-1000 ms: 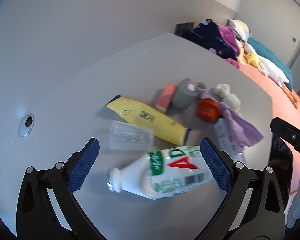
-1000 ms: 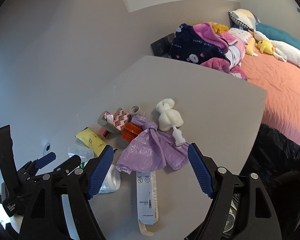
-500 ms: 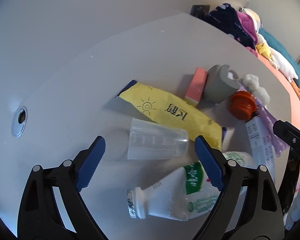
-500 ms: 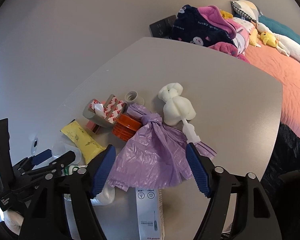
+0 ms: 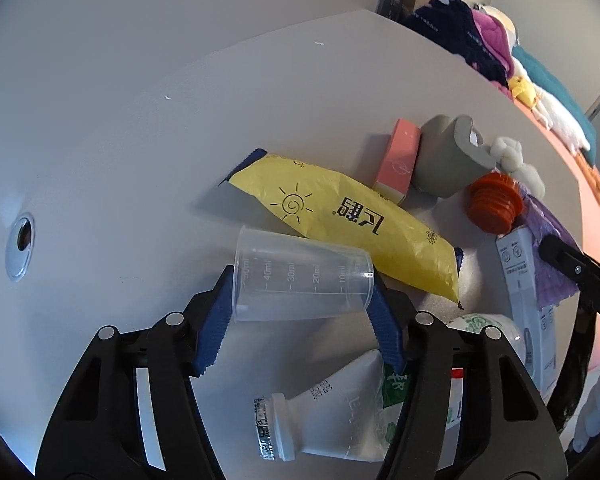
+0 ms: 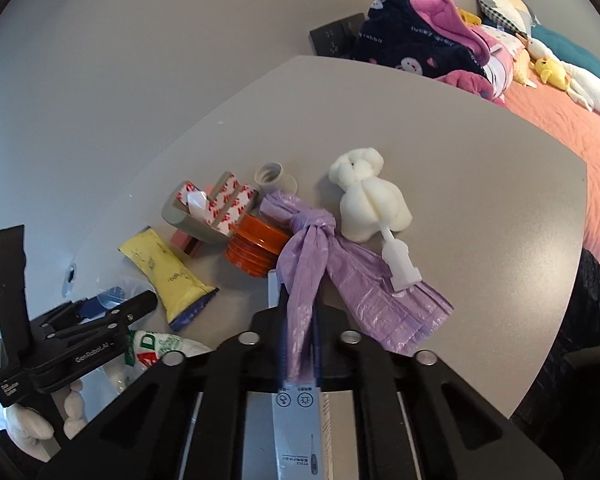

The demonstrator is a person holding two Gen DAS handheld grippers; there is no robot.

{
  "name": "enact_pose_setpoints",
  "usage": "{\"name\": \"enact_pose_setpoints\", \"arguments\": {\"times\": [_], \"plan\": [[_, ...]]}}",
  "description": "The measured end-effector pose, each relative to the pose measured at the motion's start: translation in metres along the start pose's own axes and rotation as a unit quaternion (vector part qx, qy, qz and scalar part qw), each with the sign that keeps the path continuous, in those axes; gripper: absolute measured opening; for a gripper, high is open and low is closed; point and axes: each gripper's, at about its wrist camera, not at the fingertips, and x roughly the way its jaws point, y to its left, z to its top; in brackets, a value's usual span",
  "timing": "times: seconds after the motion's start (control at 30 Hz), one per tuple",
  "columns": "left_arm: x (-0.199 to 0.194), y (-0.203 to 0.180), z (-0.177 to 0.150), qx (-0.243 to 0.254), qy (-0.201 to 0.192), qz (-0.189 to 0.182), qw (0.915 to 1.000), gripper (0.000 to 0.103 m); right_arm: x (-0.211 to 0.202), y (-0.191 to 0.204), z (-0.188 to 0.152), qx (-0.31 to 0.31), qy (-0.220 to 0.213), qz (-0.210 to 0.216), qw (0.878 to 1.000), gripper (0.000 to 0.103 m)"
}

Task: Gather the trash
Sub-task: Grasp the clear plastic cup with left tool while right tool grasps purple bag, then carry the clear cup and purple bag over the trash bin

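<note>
Trash lies on a grey table (image 5: 139, 128). My left gripper (image 5: 302, 300) is shut on a clear plastic measuring cup (image 5: 300, 280) lying on its side, its blue pads at the cup's two ends. Beyond it lies a yellow packet (image 5: 340, 212); below it lies a white plastic bottle (image 5: 340, 412). My right gripper (image 6: 300, 344) is shut on a knotted purple plastic bag (image 6: 320, 252), pinching a strip of it above a white carton (image 6: 300, 420). The left gripper also shows in the right wrist view (image 6: 111, 304).
A pink box (image 5: 396, 160), a grey tape holder (image 5: 448, 156), an orange lid (image 5: 494, 208) and a white foam pump (image 6: 368, 200) lie among the trash. A bed with clothes and plush toys (image 6: 500, 40) stands beyond the table. A black bag (image 6: 588, 320) hangs at the table's right edge.
My left gripper moved forward and closed on the clear cup. My right gripper moved down and closed on the purple bag.
</note>
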Motion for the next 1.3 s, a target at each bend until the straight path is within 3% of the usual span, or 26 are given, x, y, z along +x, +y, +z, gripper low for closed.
{"name": "enact_pose_setpoints", "arguments": {"times": [0.8,1.3], "plan": [[-0.076,-0.026,0.009,0.005,-0.082,-0.022,0.9964,0.059,-0.092,0.003,0.016,0.001,-0.108,0.043,0.993,0.006],[-0.106,-0.087,0.016,0.06,-0.115,-0.063,0.9895,0.059,-0.151,-0.027,0.006,0.018,-0.157,0.028,0.987,0.005]]}}
